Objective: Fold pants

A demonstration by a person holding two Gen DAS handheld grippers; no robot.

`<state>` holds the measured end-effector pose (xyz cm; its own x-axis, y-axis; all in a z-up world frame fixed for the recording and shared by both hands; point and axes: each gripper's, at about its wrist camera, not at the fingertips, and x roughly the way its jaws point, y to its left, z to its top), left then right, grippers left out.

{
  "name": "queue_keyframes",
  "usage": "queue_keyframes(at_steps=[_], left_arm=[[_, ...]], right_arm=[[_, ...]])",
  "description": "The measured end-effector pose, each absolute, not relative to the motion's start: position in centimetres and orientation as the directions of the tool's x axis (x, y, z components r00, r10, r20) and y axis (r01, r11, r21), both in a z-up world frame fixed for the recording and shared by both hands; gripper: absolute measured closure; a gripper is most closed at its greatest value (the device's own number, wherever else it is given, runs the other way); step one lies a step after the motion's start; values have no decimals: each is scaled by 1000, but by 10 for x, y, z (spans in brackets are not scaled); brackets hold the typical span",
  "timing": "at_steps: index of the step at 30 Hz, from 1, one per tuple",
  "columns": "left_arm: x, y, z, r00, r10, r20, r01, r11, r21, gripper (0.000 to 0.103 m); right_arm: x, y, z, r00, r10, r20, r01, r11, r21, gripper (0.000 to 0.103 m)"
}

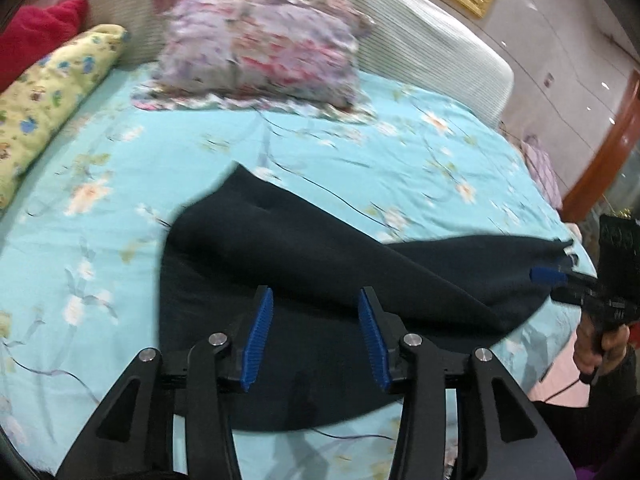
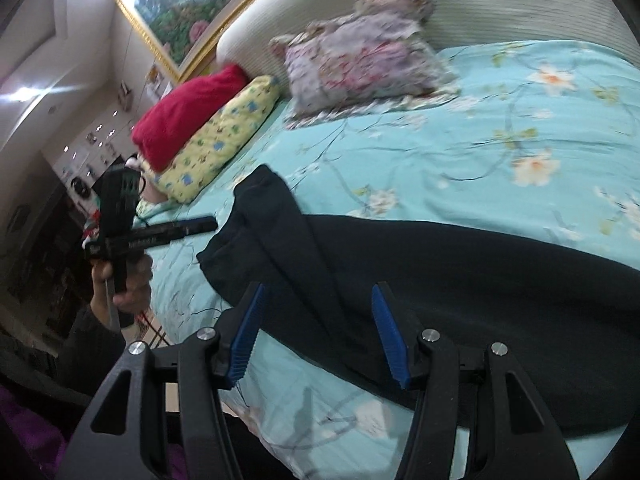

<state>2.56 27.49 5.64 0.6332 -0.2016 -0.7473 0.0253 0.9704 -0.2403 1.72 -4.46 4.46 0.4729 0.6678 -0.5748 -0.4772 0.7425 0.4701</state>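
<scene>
Dark navy pants (image 1: 304, 264) lie spread on the turquoise floral bedsheet (image 1: 120, 168), partly folded over themselves. My left gripper (image 1: 316, 300) is open and empty, hovering just above the pants' near part. In the right wrist view the pants (image 2: 440, 280) stretch from centre to right. My right gripper (image 2: 318, 300) is open and empty above their near edge. The right gripper also shows in the left wrist view (image 1: 560, 276) at the pants' far right end. The left gripper shows in the right wrist view (image 2: 208, 224), just left of the pants.
A floral pillow (image 1: 260, 48) lies at the head of the bed. A yellow patterned pillow (image 1: 48, 96) and a red pillow (image 1: 36, 36) sit to the left. A cream headboard (image 1: 420, 28) curves behind. The bed's near edge (image 2: 320, 420) lies under my right gripper.
</scene>
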Motion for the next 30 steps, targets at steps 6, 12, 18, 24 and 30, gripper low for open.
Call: queue_keyframes(at_steps=[6,12,18,24,30], left_arm=[[36,306,60,637,-169,-752,-11,973,-229,55],[60,326,55,620,-168,-767,1,977,-214,48],[95,346,50,580,-229,-782,59,969,-241,36],[134,355,37,481,-362,-799,163,932,-324,34],[158,352,11,363,-426,-829,197,904,-379,40]], right_arm=[[40,-12,35,420,683,-597,-502,723,474,46],[56,10,30,382,687,-618,-521,713,470,46],[76,21,27,342,690,-638,-529,702,477,46],[96,33,19,273,695,-665,-546,681,488,46],[105,43,9,210,711,-671,-550,653,520,46]])
